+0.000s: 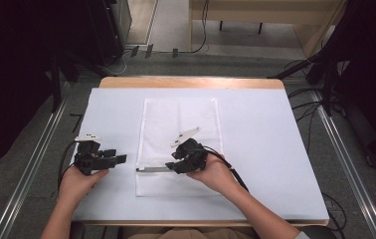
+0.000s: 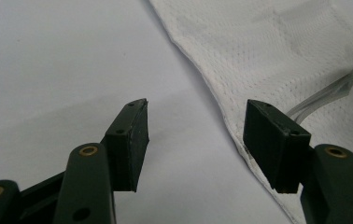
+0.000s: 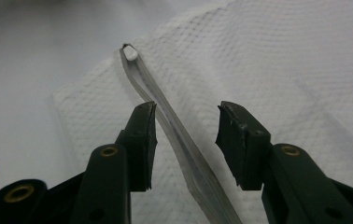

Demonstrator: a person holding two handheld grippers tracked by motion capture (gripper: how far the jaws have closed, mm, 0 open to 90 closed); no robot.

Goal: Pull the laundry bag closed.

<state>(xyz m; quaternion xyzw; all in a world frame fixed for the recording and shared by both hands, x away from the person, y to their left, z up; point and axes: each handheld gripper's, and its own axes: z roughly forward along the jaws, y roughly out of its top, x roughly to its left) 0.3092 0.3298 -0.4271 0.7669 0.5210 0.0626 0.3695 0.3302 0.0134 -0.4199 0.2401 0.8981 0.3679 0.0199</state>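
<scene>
A flat white mesh laundry bag lies in the middle of the white-covered worktop, its grey zipper strip running across its near part. The right gripper hovers over that zipper with its jaws partly open, the strip lying between them but not pinched. The left gripper rests over bare worktop just beside the bag's left edge, jaws wide apart and holding nothing.

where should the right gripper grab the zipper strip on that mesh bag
Grip the zipper strip mid-length, coming from above with one of the fingers on each long side. It is a narrow raised band on the flat mesh bag, and the open right gripper already straddles it.
</scene>
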